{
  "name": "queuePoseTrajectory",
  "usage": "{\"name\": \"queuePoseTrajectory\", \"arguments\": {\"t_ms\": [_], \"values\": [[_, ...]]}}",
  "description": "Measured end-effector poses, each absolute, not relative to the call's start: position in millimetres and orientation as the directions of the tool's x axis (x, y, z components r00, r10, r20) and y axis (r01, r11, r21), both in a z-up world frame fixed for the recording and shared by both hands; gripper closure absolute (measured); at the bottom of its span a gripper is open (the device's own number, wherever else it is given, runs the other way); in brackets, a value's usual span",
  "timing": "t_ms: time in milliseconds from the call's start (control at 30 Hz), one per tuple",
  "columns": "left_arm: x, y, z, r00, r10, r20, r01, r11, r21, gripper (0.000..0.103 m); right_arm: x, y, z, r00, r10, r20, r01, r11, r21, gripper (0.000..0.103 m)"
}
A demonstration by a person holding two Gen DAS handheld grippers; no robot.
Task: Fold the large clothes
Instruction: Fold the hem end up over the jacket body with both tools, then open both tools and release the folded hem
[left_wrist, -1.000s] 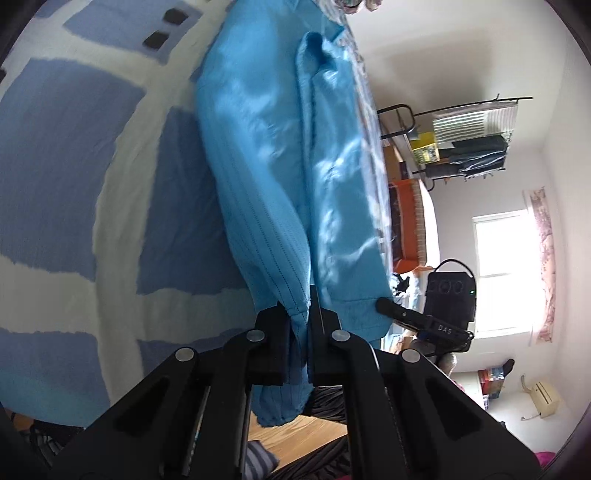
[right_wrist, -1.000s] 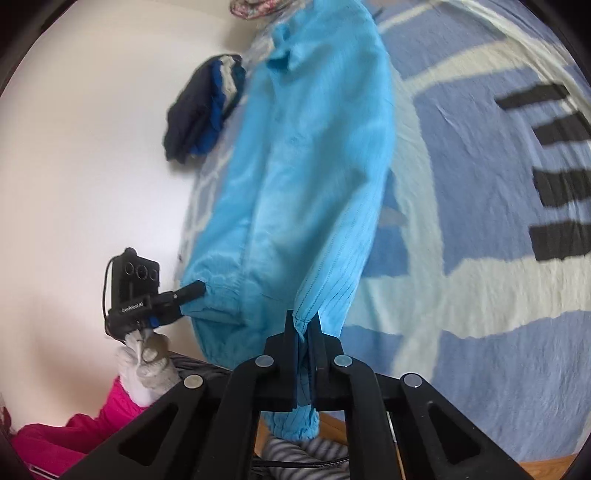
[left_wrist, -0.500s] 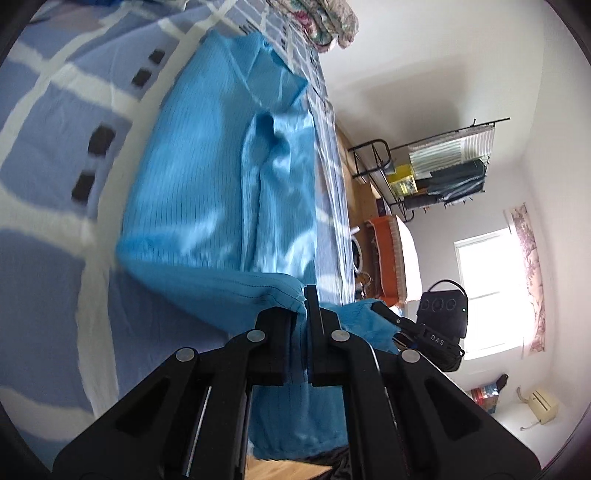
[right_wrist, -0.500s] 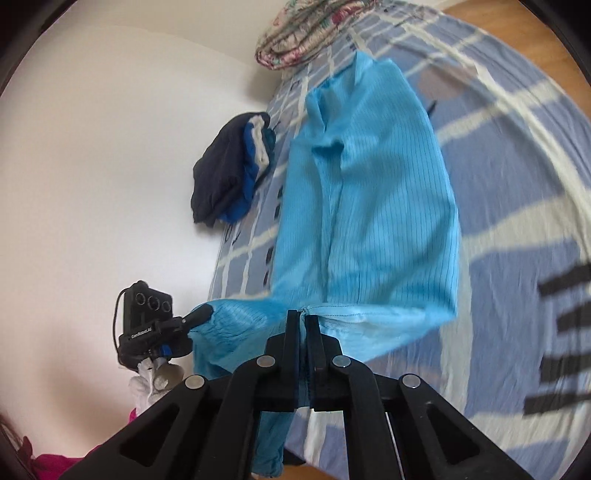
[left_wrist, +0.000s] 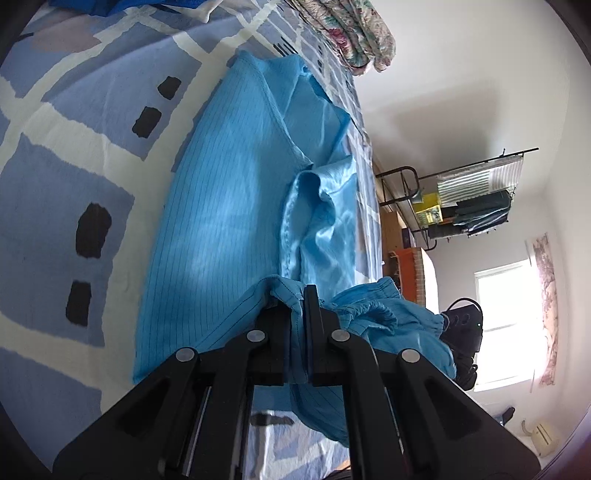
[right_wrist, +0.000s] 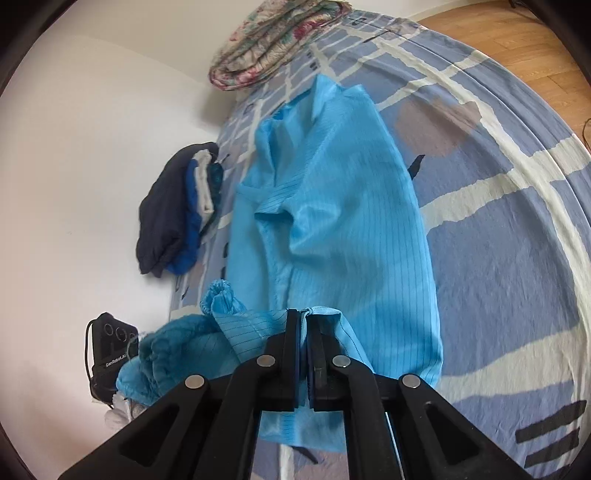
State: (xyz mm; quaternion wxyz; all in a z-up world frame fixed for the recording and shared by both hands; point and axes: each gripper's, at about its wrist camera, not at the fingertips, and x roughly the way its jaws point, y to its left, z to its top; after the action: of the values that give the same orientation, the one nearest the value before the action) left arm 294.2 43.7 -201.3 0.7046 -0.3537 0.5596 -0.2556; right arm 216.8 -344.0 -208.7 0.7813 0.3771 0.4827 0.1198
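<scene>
A large light-blue garment (left_wrist: 225, 206) (right_wrist: 332, 221) with thin dark stripes lies lengthwise on the bed, its collar end far from me. My left gripper (left_wrist: 300, 295) is shut on the garment's near hem, which bunches between the pads. My right gripper (right_wrist: 302, 317) is shut on the same hem further along. Both hold the near edge lifted and carried over the garment's body. Elastic cuffs (right_wrist: 221, 295) (left_wrist: 373, 308) hang between the two grippers. The other gripper's black camera head (left_wrist: 463, 325) (right_wrist: 112, 345) shows in each view, partly hidden by cloth.
The bedspread (left_wrist: 74, 173) (right_wrist: 517, 240) is blue with white bands and black marks. A folded floral quilt (right_wrist: 273, 40) (left_wrist: 351, 33) lies at the far end. A dark and blue clothes pile (right_wrist: 177, 206) sits by the wall. Beyond the bed's edge stand a metal rack (left_wrist: 469, 199) and a window (left_wrist: 502, 325).
Both grippers have carried the near hem forward over the garment toward its collar end. The hanging lower part has come up onto the bed, and more of the far bed shows.
</scene>
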Motion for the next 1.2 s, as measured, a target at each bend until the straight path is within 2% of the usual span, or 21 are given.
{"name": "queuePoseTrajectory", "arguments": {"t_ms": [133,167,200,233,267,300,433,633,700,867,1000,1167,1200], "values": [[303,42,-206,0.256,-0.729,-0.635,-0.049,0.646,-0.761,0.099,224,-353,-213,0.512,0.540,-0.668,0.194,0.685,0.702,0.101],[306,43,-208,0.250,-0.719,-0.648,-0.061,0.657,-0.752,0.090,225,-355,-213,0.517,0.545,-0.659,0.191,0.677,0.710,0.096],[309,44,-210,0.249,-0.714,-0.655,-0.077,0.659,-0.748,0.074,226,-356,-213,0.521,0.543,-0.659,0.194,0.676,0.711,0.087],[311,48,-210,0.254,-0.711,-0.656,-0.091,0.657,-0.748,0.063,226,-360,-212,0.526,0.535,-0.661,0.199,0.678,0.707,0.077],[312,53,-209,0.277,-0.710,-0.647,-0.107,0.646,-0.756,0.047,226,-363,-210,0.536,0.518,-0.667,0.205,0.686,0.698,0.057],[313,59,-207,0.305,-0.711,-0.634,-0.112,0.634,-0.765,0.041,224,-368,-207,0.556,0.490,-0.672,0.213,0.697,0.685,0.052],[316,72,-196,0.336,-0.709,-0.620,-0.098,0.629,-0.772,0.039,222,-375,-199,0.576,0.464,-0.673,0.196,0.721,0.664,0.052],[306,69,-199,0.326,-0.659,-0.678,-0.054,0.703,-0.709,0.039,220,-361,-204,0.504,0.330,-0.798,0.184,0.862,0.472,0.054],[304,66,-202,0.316,-0.639,-0.701,-0.050,0.727,-0.685,0.039,220,-358,-211,0.474,0.301,-0.828,0.185,0.885,0.427,0.061],[299,48,-194,0.327,-0.610,-0.722,0.028,0.769,-0.638,0.039,223,-351,-203,0.488,0.268,-0.831,0.146,0.913,0.380,0.063],[301,30,-182,0.354,-0.567,-0.744,0.108,0.815,-0.569,0.039,226,-341,-187,0.534,0.178,-0.827,0.098,0.958,0.269,0.063],[305,36,-195,0.322,-0.557,-0.766,0.074,0.821,-0.566,0.039,225,-340,-193,0.483,0.170,-0.859,0.084,0.968,0.238,0.063],[304,38,-197,0.320,-0.552,-0.770,0.068,0.824,-0.563,0.039,221,-342,-196,0.472,0.158,-0.867,0.080,0.972,0.221,0.060]]}}
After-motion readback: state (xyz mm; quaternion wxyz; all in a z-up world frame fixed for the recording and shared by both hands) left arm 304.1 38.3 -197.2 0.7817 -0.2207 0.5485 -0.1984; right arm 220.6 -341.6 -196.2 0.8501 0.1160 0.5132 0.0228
